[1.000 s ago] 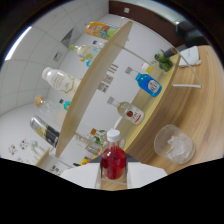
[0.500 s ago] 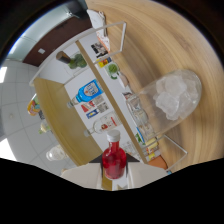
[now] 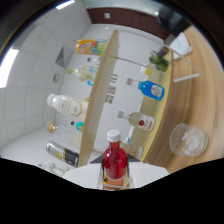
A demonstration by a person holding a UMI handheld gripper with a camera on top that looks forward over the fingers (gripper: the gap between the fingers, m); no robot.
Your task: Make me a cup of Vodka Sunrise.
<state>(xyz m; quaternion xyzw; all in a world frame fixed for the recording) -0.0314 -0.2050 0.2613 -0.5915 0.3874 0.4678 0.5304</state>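
A small bottle of red liquid (image 3: 114, 161) with a white cap stands between my fingers, and my gripper (image 3: 115, 175) is shut on its lower body. The whole view is rolled on its side. A clear glass with ice (image 3: 188, 140) sits on the wooden counter (image 3: 200, 95), off to the right of the held bottle and apart from it. Only the pale inner edges of the fingers show beside the bottle; their tips are hidden.
Beyond the bottle runs a wooden shelf (image 3: 100, 100) carrying a blue bottle (image 3: 151, 90), a clear bottle with a red label (image 3: 142, 121), an orange bottle (image 3: 92, 46) and several more. A green plant (image 3: 159, 61) stands at the counter's far end. White tiles cover the wall.
The view has rolled back, so the shelf lies steeper and the iced glass has slid from ahead of the bottle to its right side. The red bottle stays in my fingers.
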